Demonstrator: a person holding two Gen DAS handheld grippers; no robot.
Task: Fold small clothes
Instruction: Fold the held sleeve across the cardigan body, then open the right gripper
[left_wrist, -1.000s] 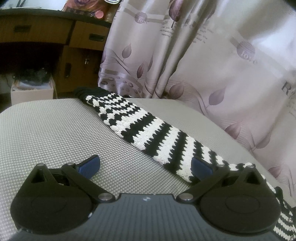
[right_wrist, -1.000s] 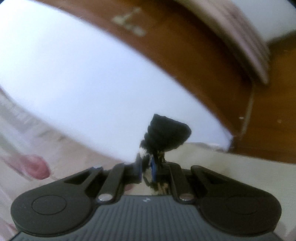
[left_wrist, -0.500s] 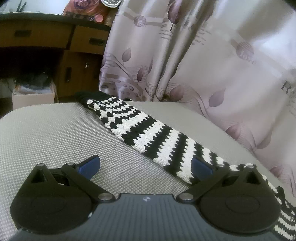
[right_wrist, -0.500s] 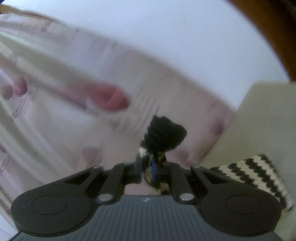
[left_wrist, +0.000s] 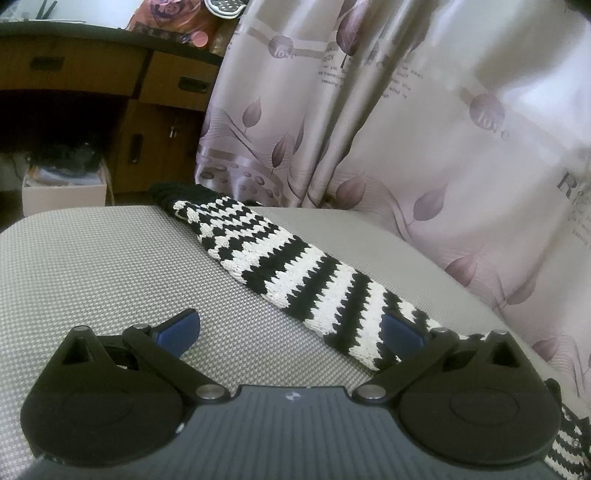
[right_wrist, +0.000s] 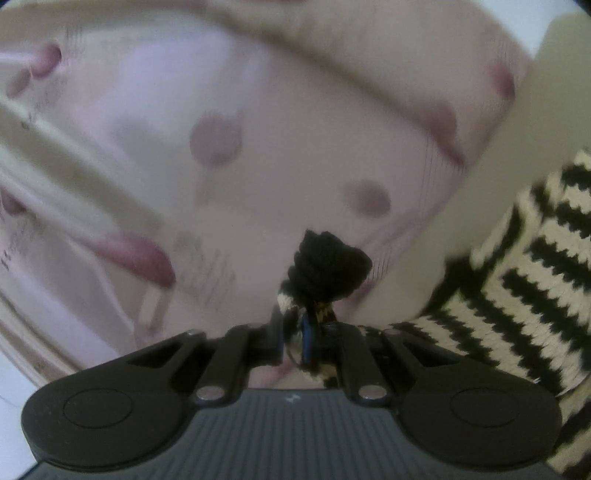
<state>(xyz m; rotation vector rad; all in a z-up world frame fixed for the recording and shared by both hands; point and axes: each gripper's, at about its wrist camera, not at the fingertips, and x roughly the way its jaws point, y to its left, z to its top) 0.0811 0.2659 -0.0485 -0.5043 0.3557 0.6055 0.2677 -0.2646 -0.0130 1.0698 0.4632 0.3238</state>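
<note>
Your right tongs (right_wrist: 308, 328) pinch the black end of the striped knit (left_wrist: 295, 273); your left tongs (left_wrist: 291, 332) are spread, empty. It lies flat on the grey cushion (left_wrist: 110, 266), running toward eleven o'clock. No fold is finished yet.

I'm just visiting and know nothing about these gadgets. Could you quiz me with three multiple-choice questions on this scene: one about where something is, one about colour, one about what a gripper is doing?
1. Where does the long knitted piece lie?
A. On the grey cushion
B. Inside a desk drawer
C. Hung on the curtain

2. What colours are its stripes?
A. Red and blue
B. Black and white
C. Green and yellow

3. How is the right gripper?
A. Wide open, empty
B. Shut on the knit's black end
C. Shut on a paper sheet

Answers: 1 A, it stretches across the textured cushion in front of the curtain. 2 B, black and white bands alternate. 3 B, black yarn bunches out from between the closed fingers.
</note>
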